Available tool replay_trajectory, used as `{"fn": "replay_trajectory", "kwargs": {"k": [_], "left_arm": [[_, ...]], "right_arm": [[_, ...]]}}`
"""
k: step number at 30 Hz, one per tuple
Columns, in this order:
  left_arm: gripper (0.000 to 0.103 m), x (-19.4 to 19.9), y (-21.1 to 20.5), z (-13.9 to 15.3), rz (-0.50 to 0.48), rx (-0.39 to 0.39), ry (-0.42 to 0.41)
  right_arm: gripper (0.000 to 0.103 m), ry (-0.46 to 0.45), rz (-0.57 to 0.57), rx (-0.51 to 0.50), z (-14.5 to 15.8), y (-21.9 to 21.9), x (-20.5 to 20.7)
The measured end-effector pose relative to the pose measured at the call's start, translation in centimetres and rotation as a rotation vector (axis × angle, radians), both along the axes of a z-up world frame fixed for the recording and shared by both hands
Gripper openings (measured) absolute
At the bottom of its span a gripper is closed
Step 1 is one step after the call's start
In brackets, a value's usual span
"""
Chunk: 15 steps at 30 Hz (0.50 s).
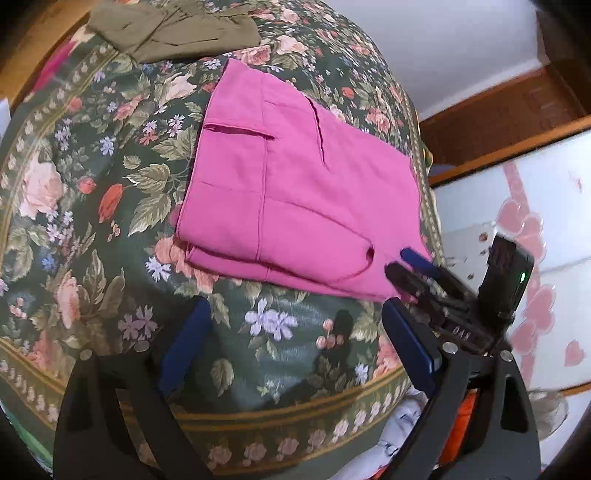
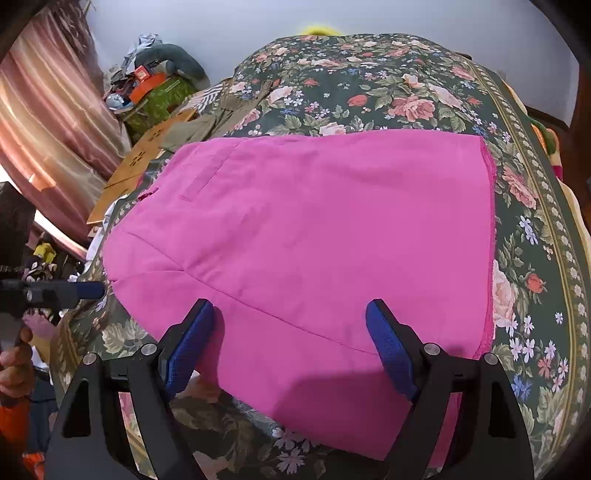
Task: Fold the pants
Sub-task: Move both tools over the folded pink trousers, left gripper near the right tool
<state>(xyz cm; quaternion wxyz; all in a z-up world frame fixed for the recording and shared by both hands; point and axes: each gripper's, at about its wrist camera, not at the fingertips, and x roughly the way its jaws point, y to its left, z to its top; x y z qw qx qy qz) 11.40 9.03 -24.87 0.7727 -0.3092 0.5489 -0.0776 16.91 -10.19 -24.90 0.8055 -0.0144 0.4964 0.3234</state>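
Pink pants (image 2: 303,236) already folded flat on floral bedspread (image 1: 92,221). Left tongs (image 1: 295,325), right tongs (image 2: 291,321) both apart, empty. Next: pinch near edge, fold square, smooth creases.

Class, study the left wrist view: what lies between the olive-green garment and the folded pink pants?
Only floral bedcover separates the olive-green garment from the pink pants; nothing else lies on that strip in the left wrist view.
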Motion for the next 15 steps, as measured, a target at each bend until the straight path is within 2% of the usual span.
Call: {"fn": "replay_trajectory", "kwargs": {"k": [2,5,6,8,10,12,15], "left_arm": [[0.094,0.7,0.3,-0.5,0.024,-0.039,-0.005],[0.094,2.0,0.7,-0.7,-0.004,-0.048,-0.033],[0.090,2.4,0.9,-0.8,-0.006,-0.049,-0.040],[0.075,3.2,1.4,-0.7,0.003,-0.008,-0.037],[0.048,3.7,1.6,-0.8,0.010,0.033,-0.029],[0.032,4.0,1.9,-0.8,0.014,0.047,-0.025],[0.024,3.9,2.1,-0.6,0.019,0.065,-0.034]], "right_arm": [[0.082,0.000,0.005,0.001,-0.1,0.0,0.0],[0.082,-0.005,0.016,-0.002,-0.2,0.1,0.0],[0.082,-0.007,0.017,-0.001,-0.2,0.1,0.0],[0.082,-0.006,0.018,0.002,-0.2,0.1,0.0],[0.082,-0.006,0.021,0.007,-0.2,-0.1,0.1],[0.082,-0.004,0.019,0.015,-0.2,-0.2,0.1],[0.080,-0.002,0.010,0.023,-0.1,-0.3,0.1]]}}
